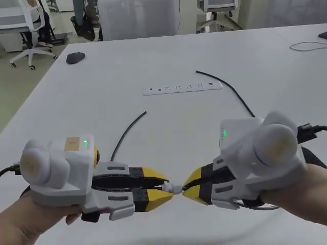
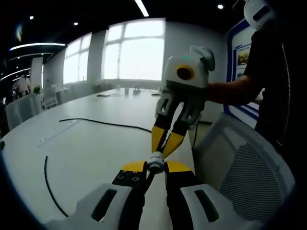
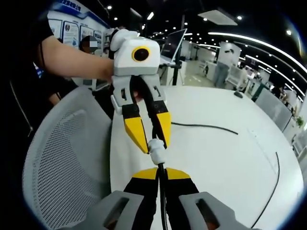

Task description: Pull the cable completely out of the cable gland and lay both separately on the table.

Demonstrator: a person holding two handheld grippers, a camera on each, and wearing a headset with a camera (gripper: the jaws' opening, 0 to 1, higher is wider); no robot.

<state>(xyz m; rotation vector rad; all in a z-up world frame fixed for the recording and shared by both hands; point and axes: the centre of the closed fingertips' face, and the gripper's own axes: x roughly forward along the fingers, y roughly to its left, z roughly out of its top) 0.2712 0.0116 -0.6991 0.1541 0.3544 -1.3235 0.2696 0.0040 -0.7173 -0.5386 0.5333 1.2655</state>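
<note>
White for the table (image 1: 168, 122), the power strip (image 1: 183, 88), the cable gland (image 1: 176, 189) and the housings of the left gripper (image 1: 167, 189) and right gripper (image 1: 185, 190), each housing with a small green light. Yellow tips over black on the jaws of both; black for the cable (image 3: 162, 194) at the gland, the short cord (image 1: 127, 133), the long cord (image 1: 227, 88) and the mouse (image 1: 75, 57). Pale grey fine mesh on the chair back (image 3: 62, 158), black on the person's sleeve (image 2: 268, 72).

cable gland (image 1: 175, 189) half hidden between jaw tips, cable (image 3: 162, 191) cut off below
</note>
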